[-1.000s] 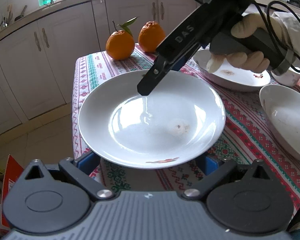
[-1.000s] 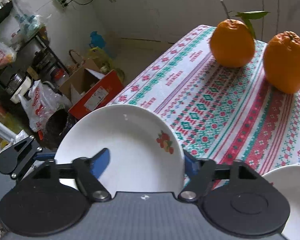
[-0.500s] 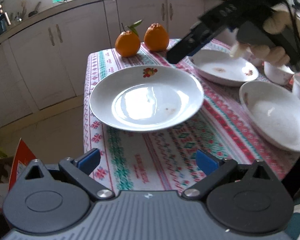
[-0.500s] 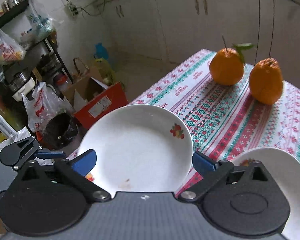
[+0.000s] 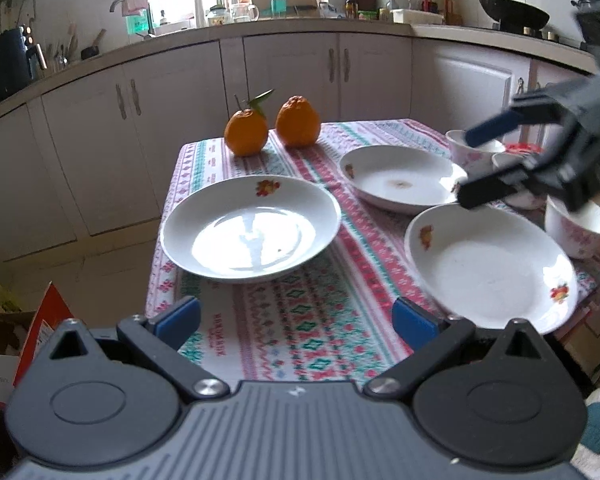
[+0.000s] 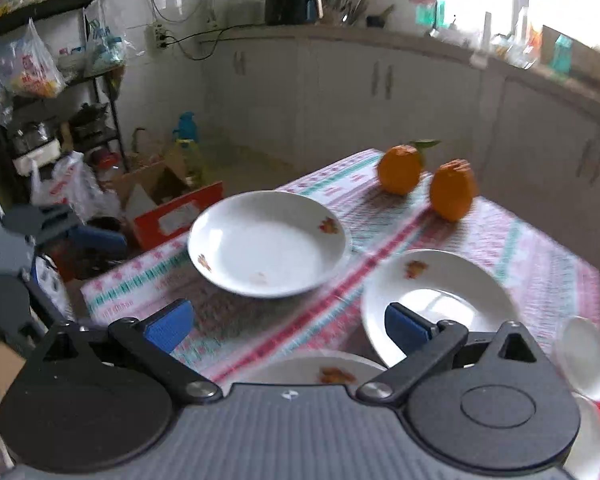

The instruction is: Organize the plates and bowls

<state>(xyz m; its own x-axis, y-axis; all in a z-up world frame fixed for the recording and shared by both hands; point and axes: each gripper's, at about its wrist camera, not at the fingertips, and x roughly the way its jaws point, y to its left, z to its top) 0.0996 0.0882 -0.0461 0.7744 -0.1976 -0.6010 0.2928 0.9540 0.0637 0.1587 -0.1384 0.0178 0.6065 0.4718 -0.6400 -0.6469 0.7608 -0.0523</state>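
Three white plates lie on the patterned tablecloth [image 5: 300, 320]: a left plate [image 5: 252, 228], a far plate [image 5: 400, 178] and a near right plate [image 5: 488, 264]. Small bowls [image 5: 576, 228] stand at the right. My left gripper [image 5: 296, 318] is open and empty, back from the left plate at the table's near edge. My right gripper [image 6: 288, 322] is open and empty, above the table; it also shows in the left wrist view [image 5: 488, 160] over the right plates. In the right wrist view the left plate [image 6: 268, 242] and the far plate [image 6: 440, 304] lie ahead.
Two oranges [image 5: 274, 126] sit at the table's far end. Kitchen cabinets [image 5: 292, 68] and a cluttered counter run behind. A red box [image 6: 176, 220] and bags lie on the floor left of the table.
Both grippers have pulled back and up from the left plate, which now lies free on the table. The right gripper has moved to the right, over the other plates.
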